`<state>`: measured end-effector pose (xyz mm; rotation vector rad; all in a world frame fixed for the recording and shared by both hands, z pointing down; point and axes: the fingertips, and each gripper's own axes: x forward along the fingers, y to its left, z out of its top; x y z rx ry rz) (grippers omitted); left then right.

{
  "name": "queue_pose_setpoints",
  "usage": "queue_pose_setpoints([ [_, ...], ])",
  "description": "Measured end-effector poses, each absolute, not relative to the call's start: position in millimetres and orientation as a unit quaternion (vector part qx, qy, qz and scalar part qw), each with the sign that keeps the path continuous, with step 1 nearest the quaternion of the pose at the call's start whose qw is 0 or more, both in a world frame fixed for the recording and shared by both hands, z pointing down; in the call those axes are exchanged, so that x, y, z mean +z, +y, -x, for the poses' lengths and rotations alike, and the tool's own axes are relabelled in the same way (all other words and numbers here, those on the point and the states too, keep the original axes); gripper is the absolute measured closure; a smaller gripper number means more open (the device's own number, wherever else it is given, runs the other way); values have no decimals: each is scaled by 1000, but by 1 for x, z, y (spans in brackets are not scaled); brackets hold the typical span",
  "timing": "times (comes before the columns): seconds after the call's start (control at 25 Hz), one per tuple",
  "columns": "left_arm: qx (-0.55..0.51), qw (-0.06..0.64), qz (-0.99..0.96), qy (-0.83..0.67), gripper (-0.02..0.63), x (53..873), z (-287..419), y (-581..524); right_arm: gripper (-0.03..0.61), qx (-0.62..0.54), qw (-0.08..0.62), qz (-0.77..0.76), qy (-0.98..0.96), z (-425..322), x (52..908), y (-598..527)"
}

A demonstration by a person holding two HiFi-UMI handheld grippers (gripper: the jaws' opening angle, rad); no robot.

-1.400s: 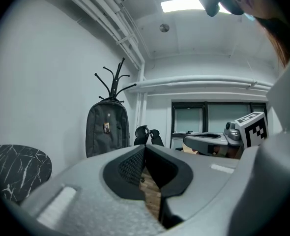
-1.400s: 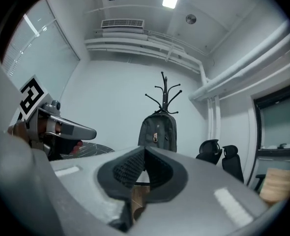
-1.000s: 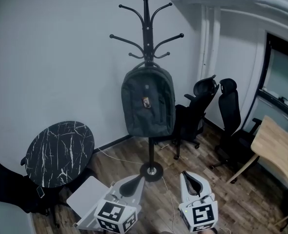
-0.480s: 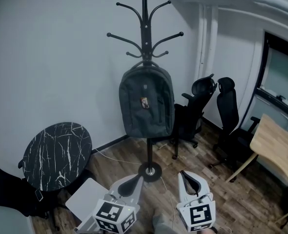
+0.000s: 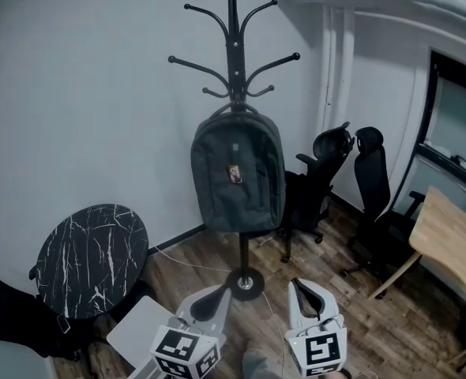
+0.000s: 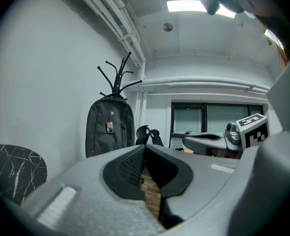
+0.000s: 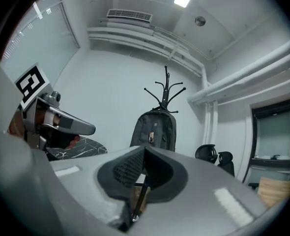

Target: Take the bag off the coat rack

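A dark grey backpack (image 5: 237,174) hangs by its top loop from a black coat rack (image 5: 234,46) that stands on the wooden floor against the white wall. The backpack (image 6: 109,128) shows far off in the left gripper view, and the backpack (image 7: 153,131) shows ahead in the right gripper view. My left gripper (image 5: 219,294) is low at the bottom of the head view, shut and empty, well short of the rack. My right gripper (image 5: 299,286) is beside it, also shut with nothing held.
A round black marble table (image 5: 92,259) stands at the left, with a white board (image 5: 140,330) leaning below it. Two black office chairs (image 5: 325,181) stand right of the rack, and a wooden desk (image 5: 452,243) sits at the far right. The rack's round base (image 5: 245,283) lies just ahead.
The head view has shifted slightly, so the rack and backpack sit a bit higher and nearer. Both grippers stay shut at the bottom, drifted a little lower.
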<state>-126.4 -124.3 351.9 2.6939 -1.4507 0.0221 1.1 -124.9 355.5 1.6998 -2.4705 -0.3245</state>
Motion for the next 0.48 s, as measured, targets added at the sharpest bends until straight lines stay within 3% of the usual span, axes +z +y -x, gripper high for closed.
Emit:
queue_pose_setpoints([
  [0.48,13,47,-874,-483,603,357,127,-171,575,-109,67,-557,-820,0,361,-172],
])
